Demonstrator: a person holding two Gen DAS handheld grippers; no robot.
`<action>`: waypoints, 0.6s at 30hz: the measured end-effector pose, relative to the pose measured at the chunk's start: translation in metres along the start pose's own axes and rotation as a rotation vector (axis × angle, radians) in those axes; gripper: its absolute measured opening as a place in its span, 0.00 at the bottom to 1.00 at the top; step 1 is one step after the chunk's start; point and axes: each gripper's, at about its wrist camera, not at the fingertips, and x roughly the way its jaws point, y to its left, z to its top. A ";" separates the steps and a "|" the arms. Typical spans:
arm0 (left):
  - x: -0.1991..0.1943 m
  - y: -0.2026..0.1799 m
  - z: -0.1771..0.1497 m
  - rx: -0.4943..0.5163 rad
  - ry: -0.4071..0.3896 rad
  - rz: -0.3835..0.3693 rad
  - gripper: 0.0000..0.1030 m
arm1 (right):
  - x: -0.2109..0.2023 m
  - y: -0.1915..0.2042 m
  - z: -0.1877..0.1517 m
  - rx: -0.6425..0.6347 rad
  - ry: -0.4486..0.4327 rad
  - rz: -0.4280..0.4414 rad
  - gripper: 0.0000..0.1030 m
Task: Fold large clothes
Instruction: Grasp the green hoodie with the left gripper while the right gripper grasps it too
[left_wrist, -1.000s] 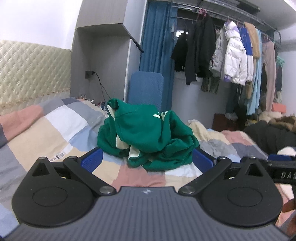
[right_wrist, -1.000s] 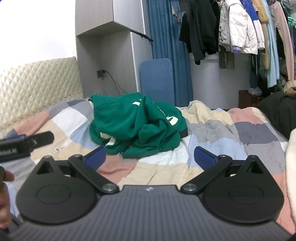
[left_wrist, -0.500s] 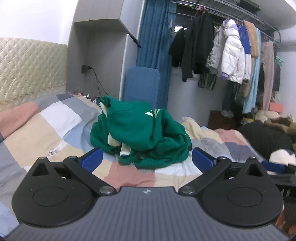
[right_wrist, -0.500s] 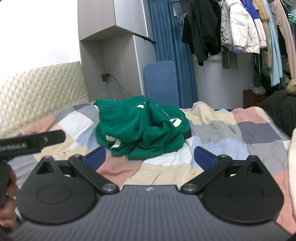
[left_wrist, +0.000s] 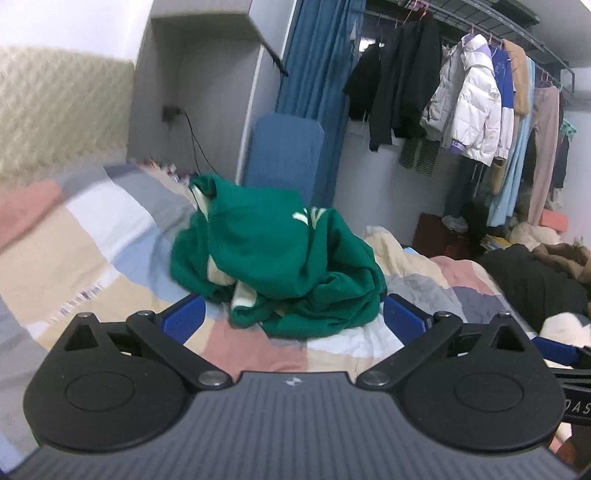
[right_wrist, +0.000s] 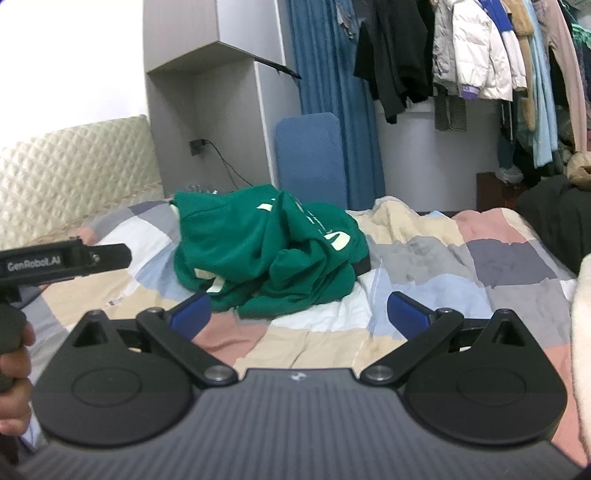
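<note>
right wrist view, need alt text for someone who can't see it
A crumpled green garment lies in a heap on a patchwork bedspread, ahead of the open, empty right gripper. The left gripper, held in a hand, shows at the left edge; hanging clothes and a blue curtain fill the background.

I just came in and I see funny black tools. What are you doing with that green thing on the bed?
A person is about to fold the green hoodie, which lies in a crumpled heap on the patchwork quilt. They hold a hand-held gripper in each hand: the left one and the right one both point at the hoodie with jaws wide open. Neither touches it yet, so no folding has begun.
</note>
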 end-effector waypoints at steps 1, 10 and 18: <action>0.009 0.004 0.003 -0.011 0.020 -0.023 1.00 | 0.005 -0.002 0.003 0.012 0.008 0.008 1.00; 0.094 0.047 0.038 -0.157 0.109 -0.073 1.00 | 0.067 -0.013 0.040 0.116 0.047 0.082 1.00; 0.178 0.082 0.054 -0.217 0.137 -0.053 1.00 | 0.156 -0.020 0.054 0.254 0.129 0.114 0.98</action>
